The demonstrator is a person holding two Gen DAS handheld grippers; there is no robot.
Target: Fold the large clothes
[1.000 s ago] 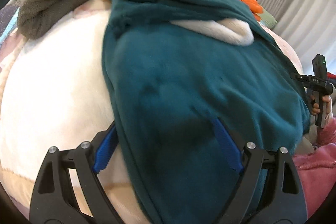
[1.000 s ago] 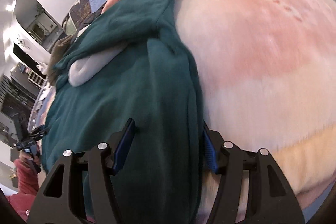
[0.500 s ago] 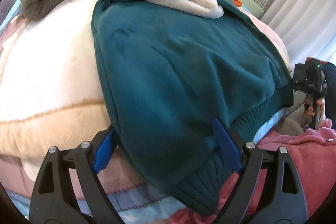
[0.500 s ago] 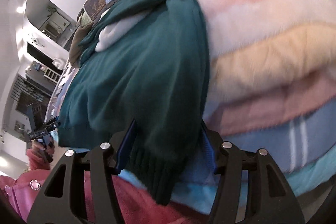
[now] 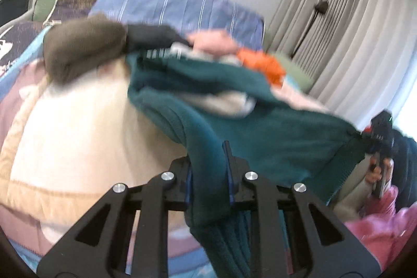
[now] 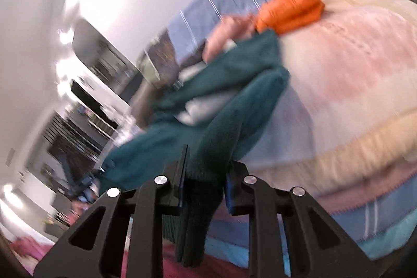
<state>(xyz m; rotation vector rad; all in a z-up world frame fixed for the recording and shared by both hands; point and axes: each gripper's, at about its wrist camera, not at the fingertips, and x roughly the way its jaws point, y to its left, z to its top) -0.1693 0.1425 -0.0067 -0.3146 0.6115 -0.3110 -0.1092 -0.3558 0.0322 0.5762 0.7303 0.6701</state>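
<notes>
Teal sweater point(image 5: 281, 137) hem pinched in left gripper point(image 5: 208, 168), right gripper point(image 6: 206, 173) just clamped on it too

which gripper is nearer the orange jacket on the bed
Right, as far as the views show. The orange jacket lies past the teal sweater's right-hand edge, which the right gripper clamps. The left gripper clamps the opposite hem corner.

The sweater point(image 5: 273, 137) is deep teal with a pale cream lining, lying on a blanket point(image 5: 73, 137) banded in cream, peach and pink. Behind sit an orange garment point(image 6: 289, 9), a brownish-olive one point(image 5: 80, 48), and what looks like a blue pillow point(image 5: 177, 7) with thin white stripes.
</notes>
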